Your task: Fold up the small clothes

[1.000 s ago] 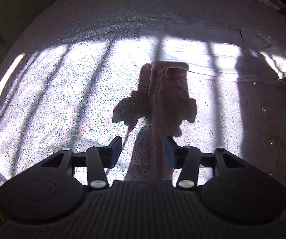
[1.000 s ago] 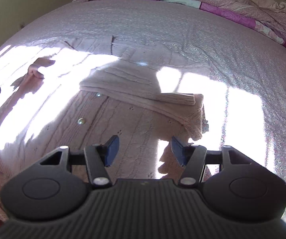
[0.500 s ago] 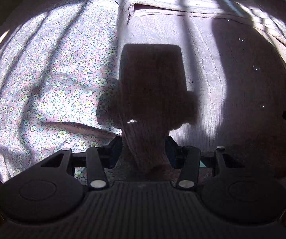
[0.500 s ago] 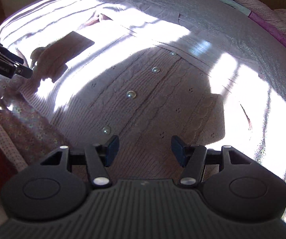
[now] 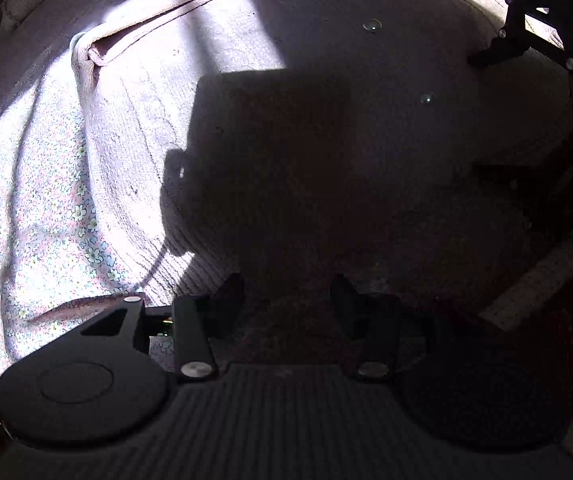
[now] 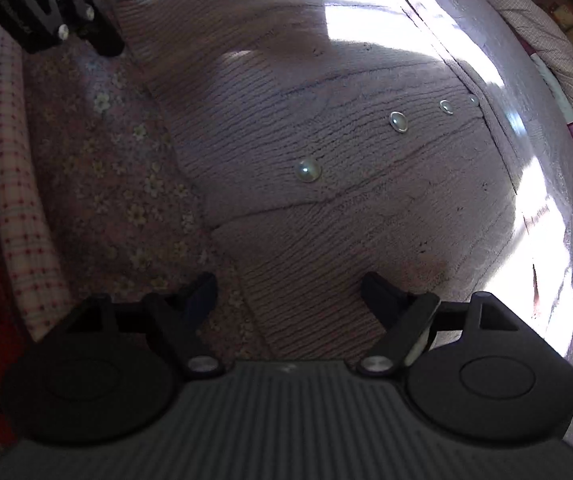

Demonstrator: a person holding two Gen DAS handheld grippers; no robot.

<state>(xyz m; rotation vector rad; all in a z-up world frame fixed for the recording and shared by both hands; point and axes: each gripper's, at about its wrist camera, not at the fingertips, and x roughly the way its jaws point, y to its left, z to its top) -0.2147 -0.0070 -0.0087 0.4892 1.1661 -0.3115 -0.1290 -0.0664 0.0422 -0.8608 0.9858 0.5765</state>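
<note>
A pink knitted cardigan [image 6: 326,128] with pearl buttons [image 6: 307,170] lies flat on the floral bedsheet [image 6: 126,184]. In the right wrist view my right gripper [image 6: 288,288] is open, low over the cardigan's ribbed bottom hem [image 6: 310,304]. The left gripper [image 6: 66,12] shows at the top left there, by the cardigan's other corner. In the left wrist view my left gripper [image 5: 286,296] is open over the shaded knit [image 5: 286,160], with its jaws either side of the fabric. The right gripper [image 5: 542,32] shows at the far right.
The floral sheet [image 5: 46,220] is creased left of the cardigan. A checked pink bed edge [image 6: 18,184] runs down the left, with red beyond it. A rumpled quilt [image 6: 558,40] lies at the far right of the bed.
Both grippers have dropped low and close to the cardigan's near edge. The sleeve that sat between the left jaws half a second ago is no longer there. The right jaws stand wider.
</note>
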